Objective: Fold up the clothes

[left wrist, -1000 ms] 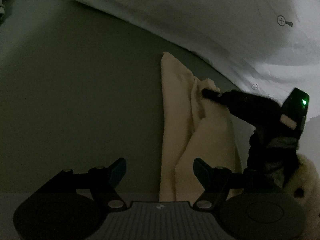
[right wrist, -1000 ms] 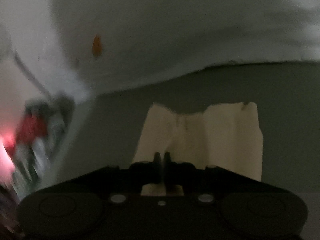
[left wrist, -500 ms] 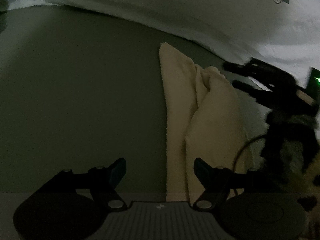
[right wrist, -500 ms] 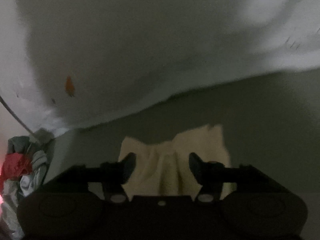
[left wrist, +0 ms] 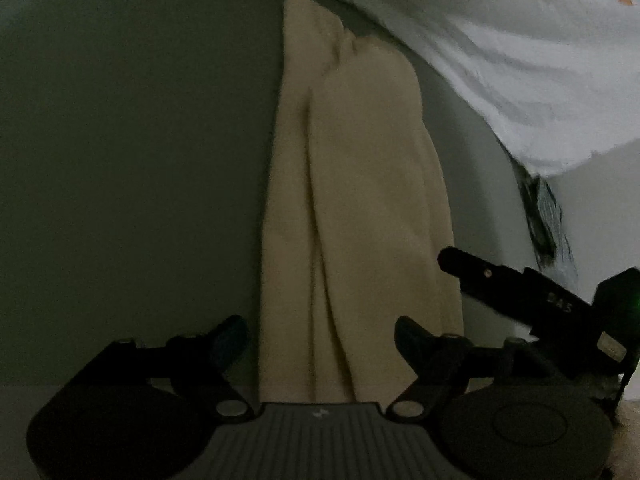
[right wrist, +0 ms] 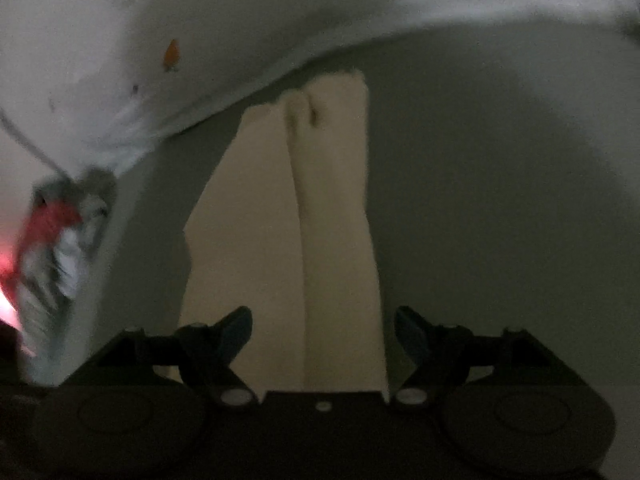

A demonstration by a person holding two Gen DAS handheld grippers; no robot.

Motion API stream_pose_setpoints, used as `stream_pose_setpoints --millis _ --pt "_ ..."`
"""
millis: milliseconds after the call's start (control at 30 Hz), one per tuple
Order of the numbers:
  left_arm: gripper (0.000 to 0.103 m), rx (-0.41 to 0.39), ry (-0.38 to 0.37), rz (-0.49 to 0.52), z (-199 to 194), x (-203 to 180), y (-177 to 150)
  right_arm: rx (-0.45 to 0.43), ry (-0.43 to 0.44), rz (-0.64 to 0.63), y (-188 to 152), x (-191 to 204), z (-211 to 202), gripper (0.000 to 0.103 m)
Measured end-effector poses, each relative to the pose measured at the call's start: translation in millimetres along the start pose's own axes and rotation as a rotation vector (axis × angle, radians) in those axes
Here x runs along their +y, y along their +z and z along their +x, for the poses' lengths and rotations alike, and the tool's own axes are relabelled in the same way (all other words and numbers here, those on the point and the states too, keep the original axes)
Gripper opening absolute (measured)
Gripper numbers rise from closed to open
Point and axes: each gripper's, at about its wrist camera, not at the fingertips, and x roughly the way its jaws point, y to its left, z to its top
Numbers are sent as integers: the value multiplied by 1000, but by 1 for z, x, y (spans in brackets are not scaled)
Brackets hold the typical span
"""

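Observation:
A cream garment [left wrist: 360, 208] lies folded into a long narrow strip on the grey-green surface [left wrist: 132, 160], with a lengthwise crease down its middle. It also shows in the right wrist view [right wrist: 304, 220]. My left gripper [left wrist: 322, 338] is open and empty, its jaws straddling the strip's near end. My right gripper [right wrist: 323, 330] is open and empty over the same near end. One right fingertip [left wrist: 452, 258] shows dark at the strip's right edge in the left wrist view.
A white sheet with small carrot prints [left wrist: 520, 60] lies bunched along the far side, also in the right wrist view [right wrist: 180, 40]. A heap of red and grey clothes [right wrist: 56, 232] sits at the left. A dark object [left wrist: 542, 216] lies by the sheet's edge.
My right gripper let go of the garment's far end, opened, and drew back to the near end. The left wrist view has shifted forward over the strip.

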Motion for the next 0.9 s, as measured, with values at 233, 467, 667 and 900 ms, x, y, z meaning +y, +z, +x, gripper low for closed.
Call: stream_pose_setpoints --millis 233,467,667,900 --pt "87 22 -103 -131 -13 15 -52 46 134 104 -55 -28 -37 81" --pt "87 34 -285 -308 -11 36 -94 138 385 319 -90 -59 -42 82" --pt "74 -48 -338 -441 -11 49 -114 183 457 362 -101 -64 -39 53" --pt "17 -91 -276 -486 -13 48 -119 185 368 170 -92 -22 -26 31"
